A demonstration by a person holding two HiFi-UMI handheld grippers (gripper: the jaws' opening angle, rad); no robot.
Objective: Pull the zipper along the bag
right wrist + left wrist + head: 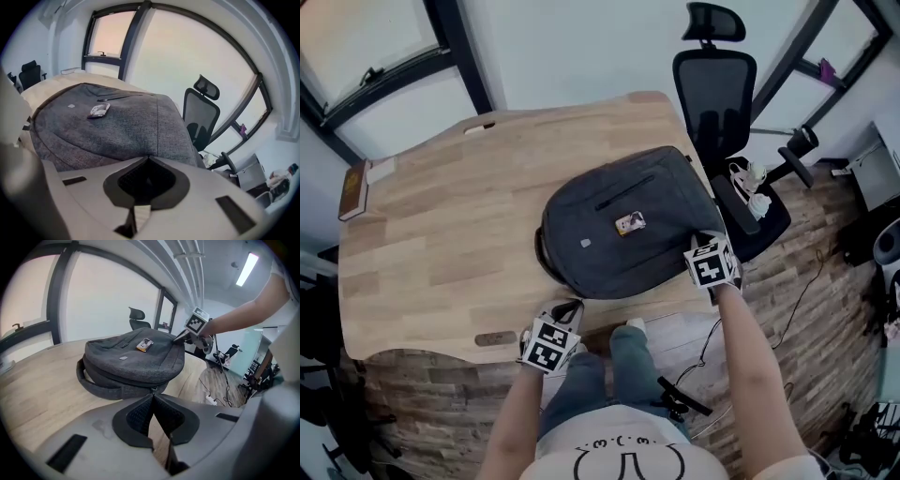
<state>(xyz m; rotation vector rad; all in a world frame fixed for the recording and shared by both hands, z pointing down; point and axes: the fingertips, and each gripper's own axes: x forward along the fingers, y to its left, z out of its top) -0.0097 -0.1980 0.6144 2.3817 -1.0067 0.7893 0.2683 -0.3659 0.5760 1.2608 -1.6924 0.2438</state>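
- Head view: book (354,190) lies at the far left edge of the wooden table (441,216), well apart from everything else.
- Left forearm (511,422) comes up from the bottom edge. Left gripper (562,323) sits at the table's near edge, pitched down and forward at the near-left corner of the bag (623,220).
- Left gripper view: left gripper (152,394) has its jaws fully together, with the tips meeting right at the bag's (131,359) lower side seam (117,372). A small metal bit shows just above the tips; can't tell if it's pinched.
- Bag is a grey backpack lying flat, centre-right on the table, with its front panel up and a small tag (629,223) on top. The carry strap (86,380) hangs off its left side.
- Right forearm (759,366) is stretched further out than the left, running up and left to the bag's right edge by the table's corner.
- Right gripper (698,244) also points down, nose against the bag's side.
- Right gripper view: right gripper (149,158) has its jaws closed, tips butted on the grey fabric (108,126) at the edge. Can't make out whether anything is caught between them.
- Black office chair (717,94) stands just beyond the table's right side.
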